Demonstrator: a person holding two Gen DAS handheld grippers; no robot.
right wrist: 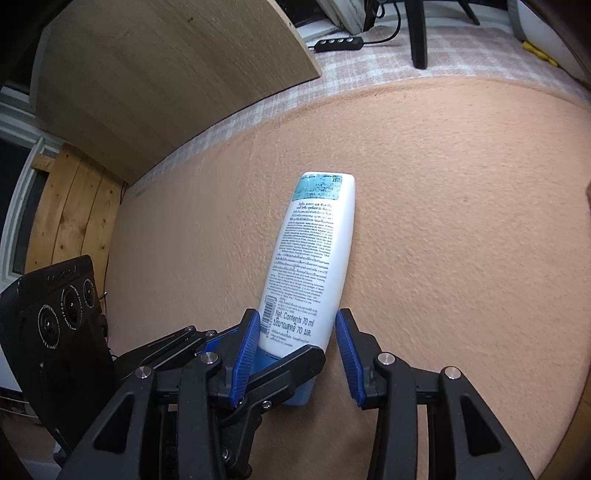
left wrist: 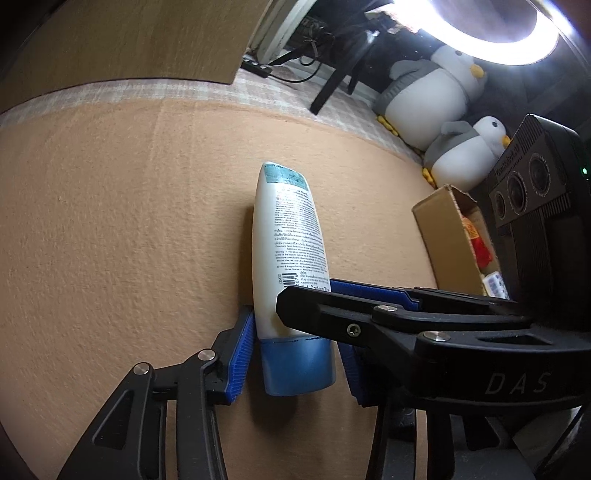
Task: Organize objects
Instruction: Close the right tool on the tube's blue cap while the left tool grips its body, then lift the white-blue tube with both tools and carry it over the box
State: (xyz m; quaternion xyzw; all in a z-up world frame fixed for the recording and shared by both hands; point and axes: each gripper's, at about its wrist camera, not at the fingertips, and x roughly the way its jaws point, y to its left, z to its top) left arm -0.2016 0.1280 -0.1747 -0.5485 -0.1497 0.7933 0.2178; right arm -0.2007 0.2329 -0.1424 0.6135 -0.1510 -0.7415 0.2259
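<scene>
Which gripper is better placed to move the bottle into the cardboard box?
Probably right: the right gripper straddles the bottle and sits on the cardboard box side of the left gripper.

A ring light (left wrist: pixel 495 33) blazes overexposed at the left view's upper right, casting soft shadows on the orange felt mat (left wrist: pixel 129 221). Fisheye distortion bends edges; corners darken, and the near foreground blurs slightly.
</scene>
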